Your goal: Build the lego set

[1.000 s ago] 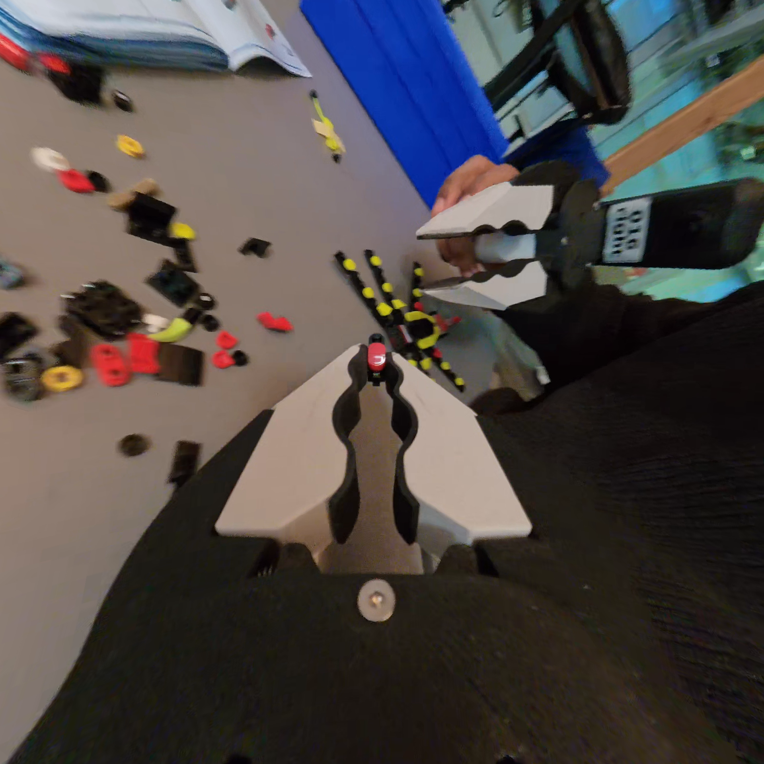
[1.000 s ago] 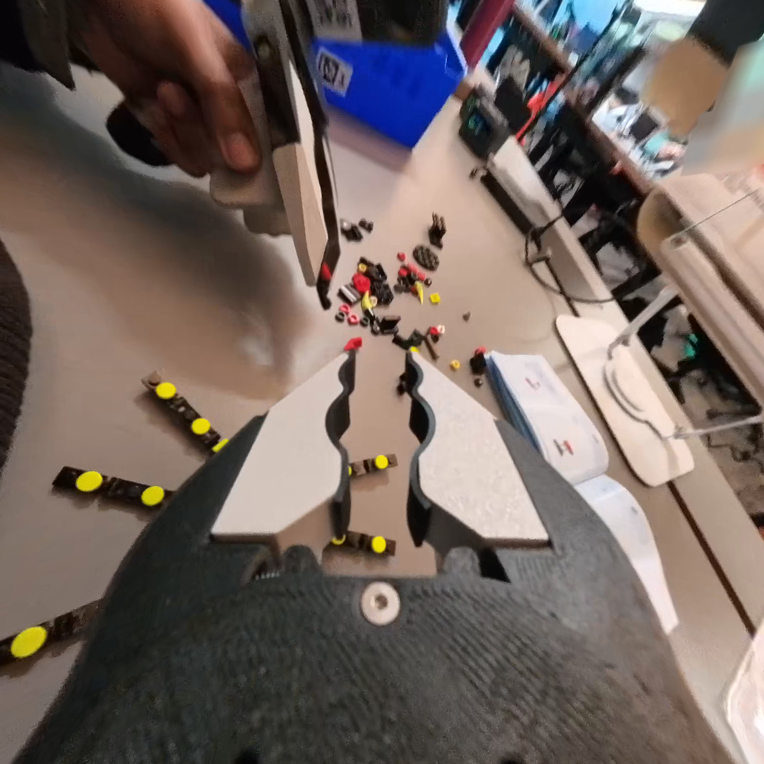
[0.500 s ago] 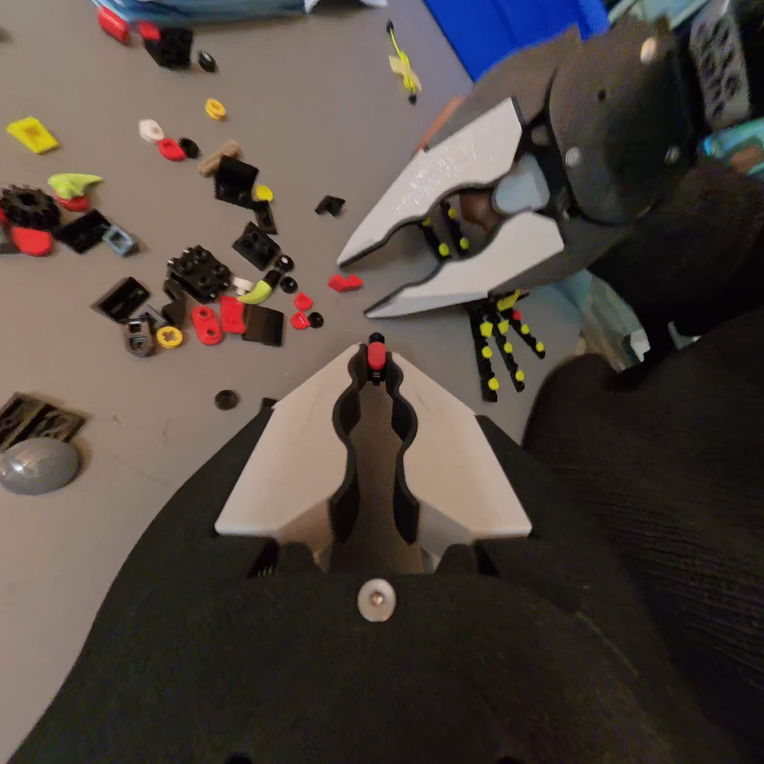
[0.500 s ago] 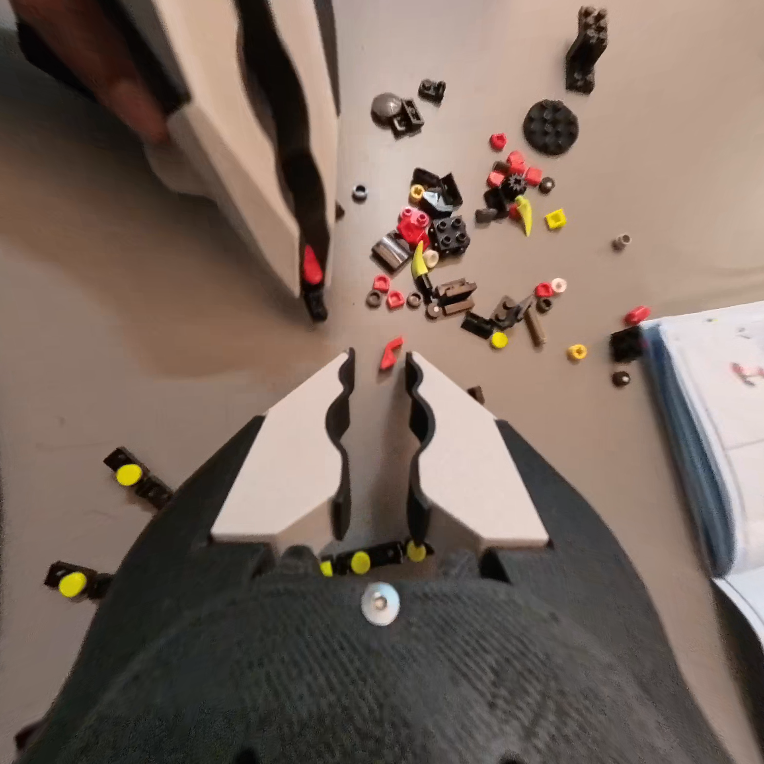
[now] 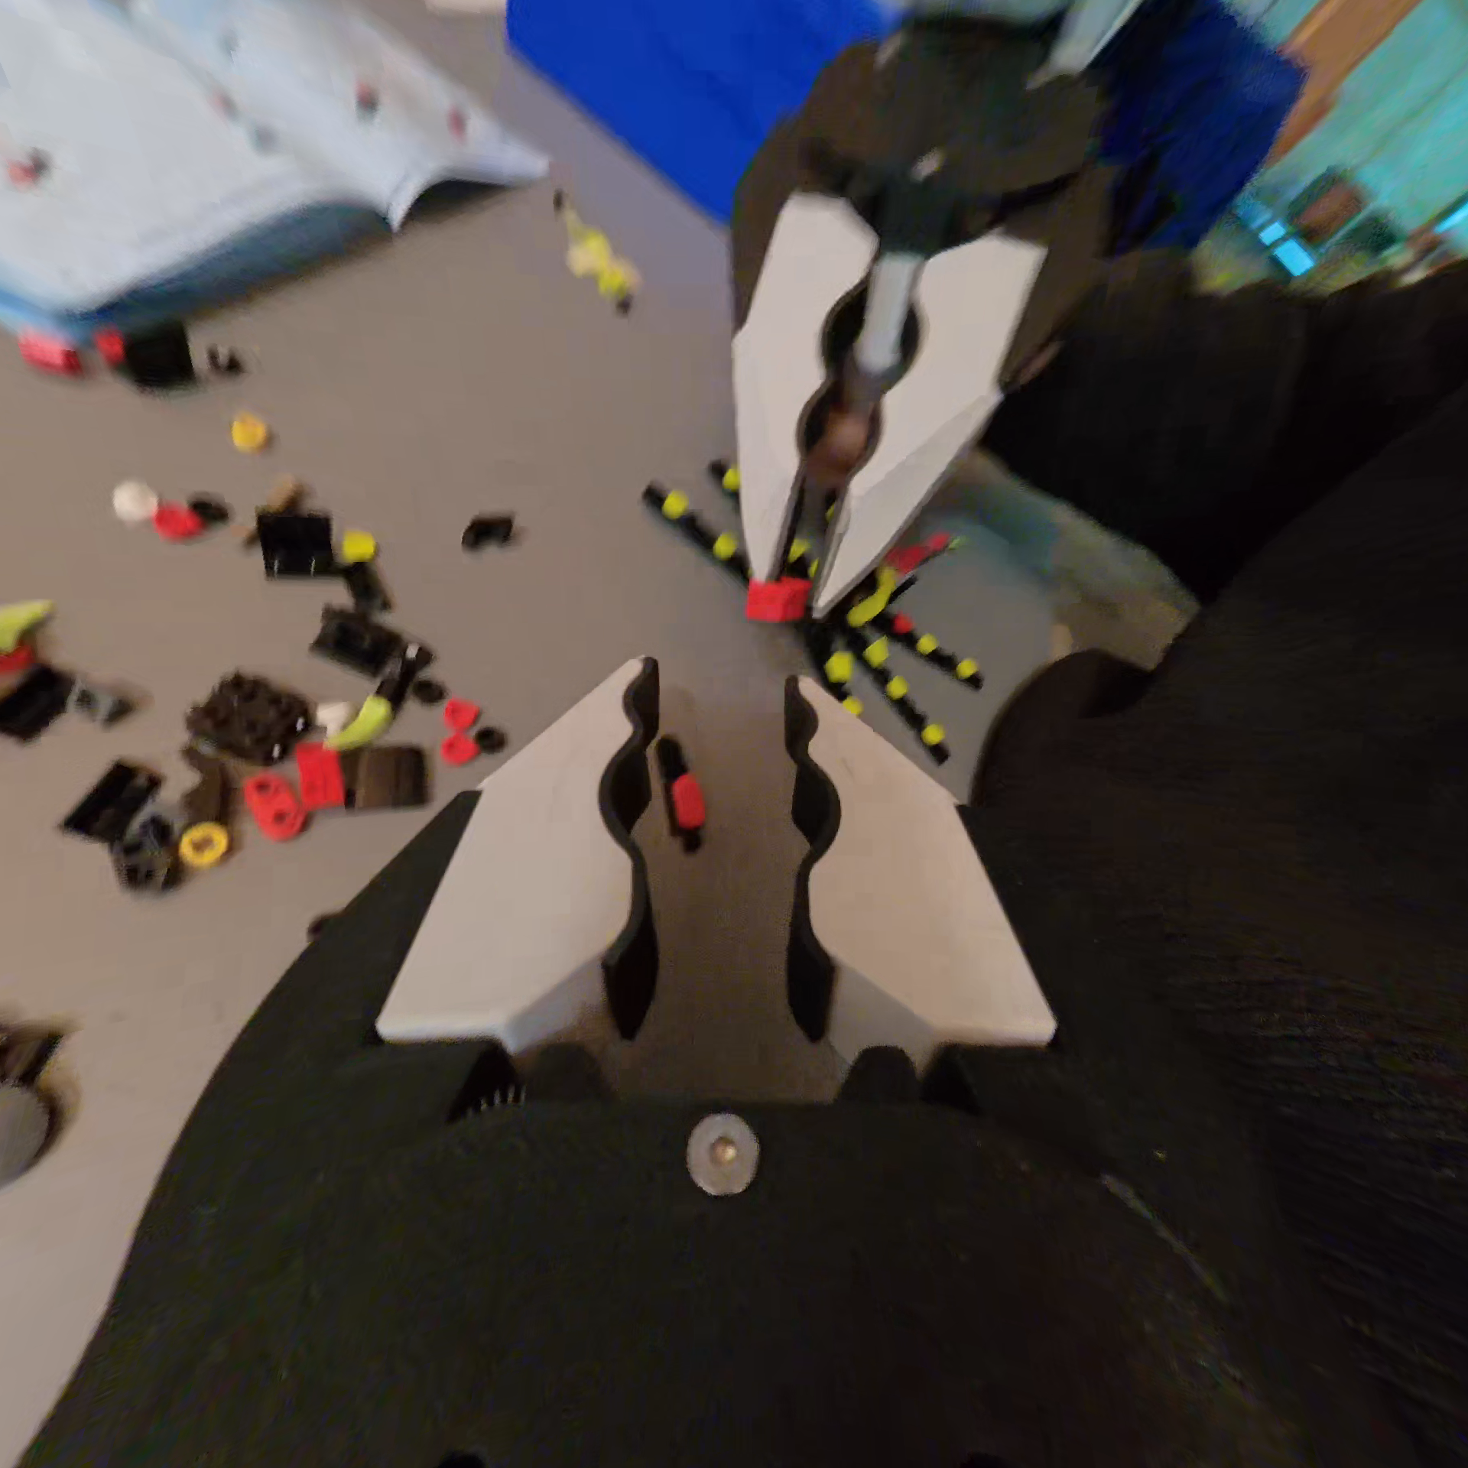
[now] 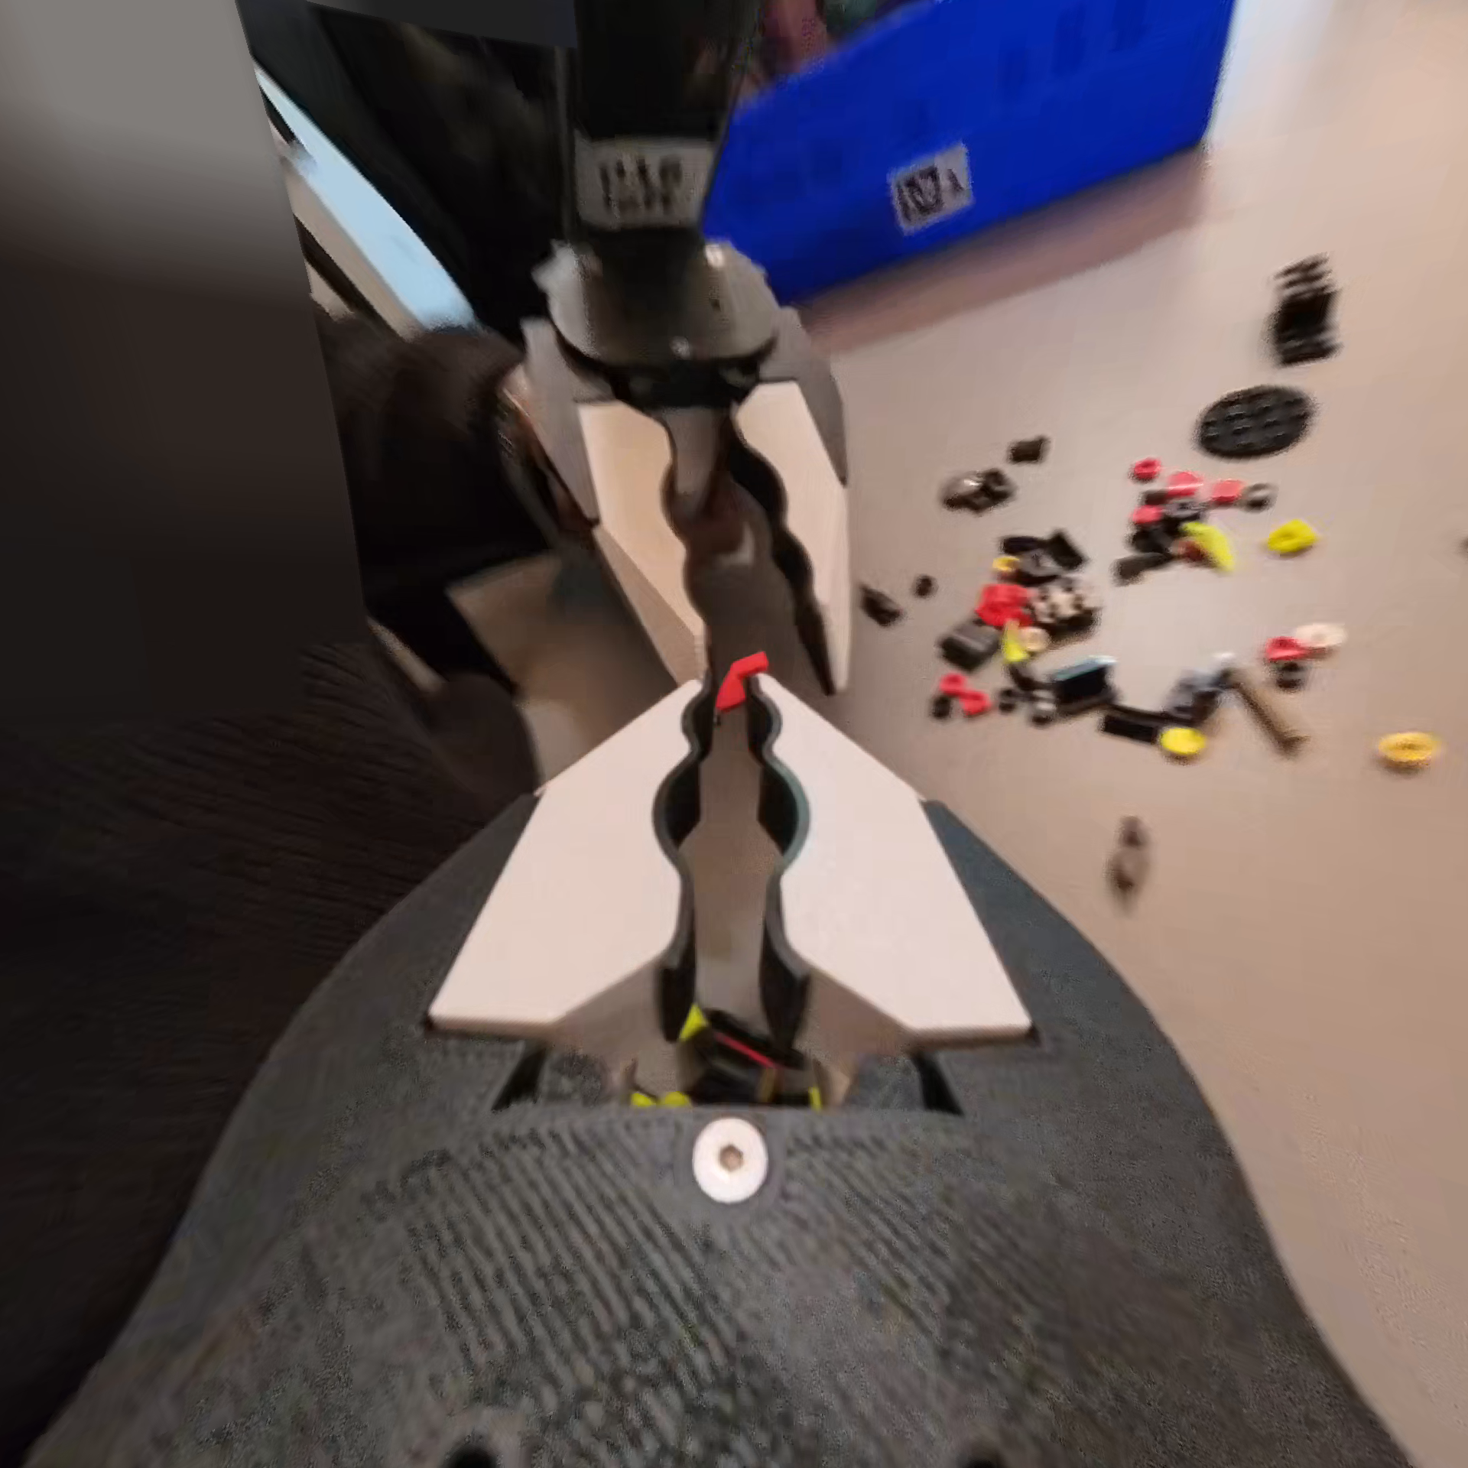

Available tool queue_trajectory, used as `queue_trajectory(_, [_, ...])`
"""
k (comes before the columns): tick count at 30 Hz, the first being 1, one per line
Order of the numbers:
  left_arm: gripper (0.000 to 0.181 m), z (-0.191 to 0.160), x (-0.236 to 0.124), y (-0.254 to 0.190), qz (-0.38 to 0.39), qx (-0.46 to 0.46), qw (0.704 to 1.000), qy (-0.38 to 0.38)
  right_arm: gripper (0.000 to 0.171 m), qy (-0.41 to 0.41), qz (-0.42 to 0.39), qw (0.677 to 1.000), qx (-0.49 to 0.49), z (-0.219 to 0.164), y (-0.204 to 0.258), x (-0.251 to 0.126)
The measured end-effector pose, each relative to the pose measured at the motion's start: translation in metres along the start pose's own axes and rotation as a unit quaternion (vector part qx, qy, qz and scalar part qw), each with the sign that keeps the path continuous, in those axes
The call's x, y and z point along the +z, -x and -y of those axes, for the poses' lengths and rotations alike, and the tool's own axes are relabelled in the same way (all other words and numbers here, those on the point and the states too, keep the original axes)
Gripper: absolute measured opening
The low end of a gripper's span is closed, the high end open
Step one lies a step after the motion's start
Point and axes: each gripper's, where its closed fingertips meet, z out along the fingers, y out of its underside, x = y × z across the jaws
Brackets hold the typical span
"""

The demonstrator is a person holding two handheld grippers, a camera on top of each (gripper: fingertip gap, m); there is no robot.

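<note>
Left gripper (image 5: 721, 683): jaws standing well apart, nothing clamped. A small black rod with a red sleeve (image 5: 681, 794) shows in the gap close to the left finger; whether it touches the pad or lies on the table cannot be told.

Right gripper (image 6: 729, 689): jaws nearly together at the tips, pinching a small red angled brick (image 6: 739, 677). In the left wrist view the same gripper (image 5: 786, 596) points down at 12 o'clock, red brick (image 5: 778, 597) at its tips.

Spider-like model (image 5: 866, 635): black legs with yellow studs, on the grey table (image 5: 492, 381) directly under the right gripper's tips, at 1 o'clock of the left fingers. Part of it shows blurred at the base of the right gripper's fingers (image 6: 739, 1060).

Loose lego pieces (image 5: 262, 715): black, red, yellow and lime, scattered at 9 to 10 o'clock in the left wrist view; at 2 to 3 o'clock in the right wrist view (image 6: 1112, 604).

Open instruction booklet (image 5: 198, 159): far, 11 o'clock, left wrist view.

Blue bin (image 6: 993, 135): far, 1 o'clock, right wrist view; beyond the right gripper in the left wrist view (image 5: 659, 103).
</note>
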Motion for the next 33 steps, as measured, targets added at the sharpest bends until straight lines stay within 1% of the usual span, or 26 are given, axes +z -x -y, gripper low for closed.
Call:
queue_trajectory(1, [0.029, 0.009, -0.003, -0.006, -0.013, 0.008, 1.0, -0.026, 0.005, -0.032, 0.04, 0.998, 0.048, 0.008, 0.006, -0.005])
queue_trajectory(4, [0.022, 0.028, -0.013, -0.023, -0.049, 0.036, 0.995, -0.083, 0.005, -0.117, 0.147, 0.968, 0.163, 0.034, 0.019, -0.023])
queue_trajectory(5, [0.022, 0.033, -0.015, -0.028, -0.057, 0.045, 0.992, -0.099, 0.005, -0.124, 0.175, 0.958, 0.191, 0.036, 0.023, -0.027])
queue_trajectory(7, [0.02, 0.041, -0.019, -0.037, -0.068, 0.061, 0.988, -0.127, 0.005, -0.102, 0.215, 0.944, 0.229, 0.032, 0.03, -0.025])
queue_trajectory(9, [0.019, 0.044, -0.02, -0.043, -0.073, 0.073, 0.985, -0.138, 0.005, -0.082, 0.245, 0.932, 0.253, 0.026, 0.038, -0.019])
queue_trajectory(11, [0.018, 0.041, -0.019, -0.051, -0.089, 0.08, 0.984, -0.133, 0.006, -0.08, 0.261, 0.922, 0.273, 0.026, 0.041, -0.016])
queue_trajectory(14, [0.008, 0.041, -0.019, -0.057, -0.101, 0.087, 0.982, -0.131, 0.006, -0.074, 0.265, 0.92, 0.279, 0.025, 0.042, -0.013])
queue_trajectory(15, [0.007, 0.04, -0.02, -0.057, -0.1, 0.089, 0.982, -0.132, 0.006, -0.075, 0.264, 0.92, 0.28, 0.025, 0.042, -0.013])
queue_trajectory(19, [0.006, 0.04, -0.02, -0.052, -0.1, 0.076, 0.984, -0.125, 0.008, -0.076, 0.237, 0.93, 0.271, 0.024, 0.034, -0.013])
queue_trajectory(21, [0.005, 0.038, -0.019, -0.047, -0.094, 0.062, 0.987, -0.116, 0.012, -0.075, 0.194, 0.949, 0.238, 0.022, 0.023, -0.014])
queue_trajectory(23, [0.005, 0.033, -0.015, -0.036, -0.071, 0.048, 0.992, -0.097, 0.021, -0.065, 0.112, 0.981, 0.144, 0.018, 0.011, -0.015])
queue_trajectory(24, [0.005, 0.03, -0.013, -0.032, -0.062, 0.044, 0.994, -0.085, 0.026, -0.046, 0.066, 0.993, 0.083, 0.015, 0.006, -0.015])
queue_trajectory(25, [0.005, 0.026, -0.01, -0.027, -0.049, 0.039, 0.995, -0.072, 0.026, -0.017, 0.026, 0.999, 0.02, 0.009, 0.003, -0.015])
queue_trajectory(27, [0.005, 0.017, -0.004, -0.023, -0.036, 0.037, 0.998, -0.042, 0.027, 0.051, -0.032, 0.995, -0.08, -0.002, 0.001, -0.012])
queue_trajectory(28, [0.005, 0.013, -0.001, -0.02, -0.027, 0.038, 0.998, -0.03, 0.026, 0.077, -0.049, 0.99, -0.112, -0.007, 0.001, -0.009])
queue_trajectory(30, [0.005, 0.005, 0.003, -0.019, -0.018, 0.049, 0.999, -0.006, 0.022, 0.1, -0.057, 0.985, -0.125, -0.012, 0.004, -0.004])
queue_trajectory(33, [0.005, -0.001, 0.008, -0.022, -0.01, 0.073, 0.997, 0.012, 0.014, 0.118, -0.05, 0.986, -0.109, -0.02, 0.004, 0.002])
